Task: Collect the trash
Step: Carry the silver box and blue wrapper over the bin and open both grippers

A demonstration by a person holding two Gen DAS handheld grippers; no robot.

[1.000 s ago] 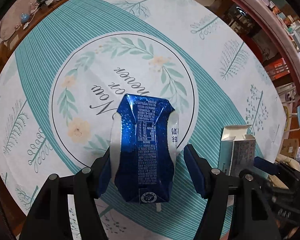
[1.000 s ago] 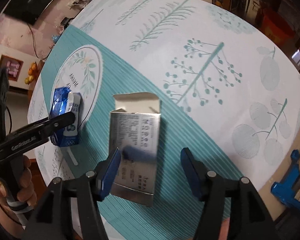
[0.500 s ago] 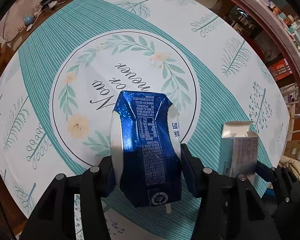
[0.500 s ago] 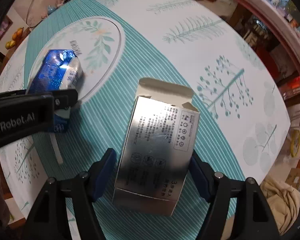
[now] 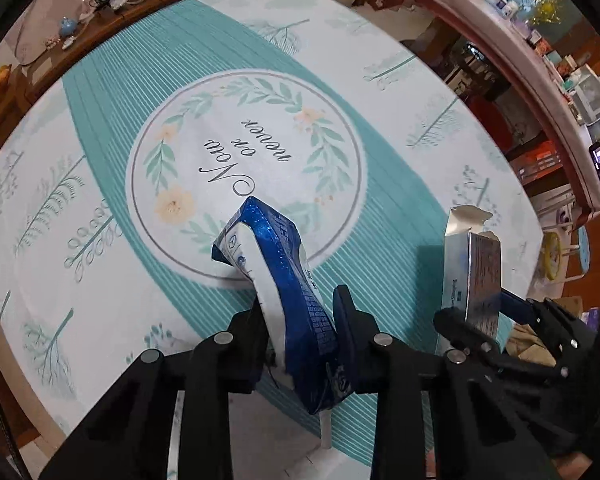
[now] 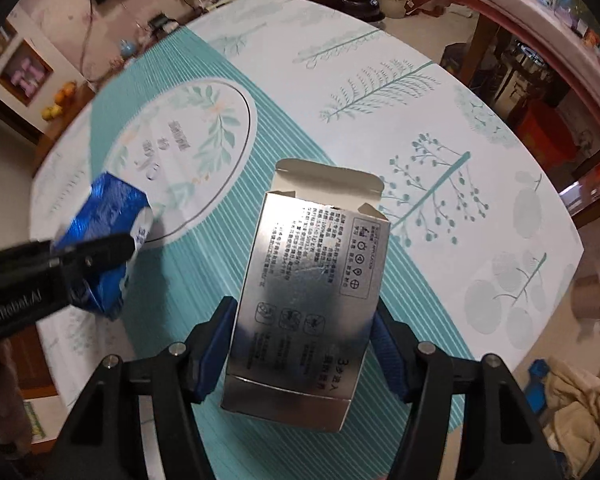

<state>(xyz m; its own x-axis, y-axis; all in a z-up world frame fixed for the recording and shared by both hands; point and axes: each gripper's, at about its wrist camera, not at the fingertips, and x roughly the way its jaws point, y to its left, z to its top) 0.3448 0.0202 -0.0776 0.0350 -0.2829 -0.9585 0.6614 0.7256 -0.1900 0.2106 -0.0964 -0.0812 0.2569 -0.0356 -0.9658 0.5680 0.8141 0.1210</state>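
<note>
My left gripper (image 5: 300, 320) is shut on a crushed blue and white drink carton (image 5: 284, 280) and holds it tilted above the table; the carton also shows at the left of the right wrist view (image 6: 104, 236). My right gripper (image 6: 304, 344) is shut on an open silver cardboard box (image 6: 308, 280), lifted off the table with its flap open at the far end. The box and right gripper also show at the right of the left wrist view (image 5: 472, 276).
A round table with a teal and white leaf-print cloth (image 5: 140, 80) lies below both grippers. A wooden sideboard with cables and fruit (image 5: 80, 8) stands beyond the table. Shelves and a counter (image 5: 540, 60) are at the right. A cloth heap (image 6: 572, 400) lies on the floor.
Both grippers closed on their items and lifted them. The carton has rolled onto its edge in the left gripper. The silver box has risen off the cloth.
</note>
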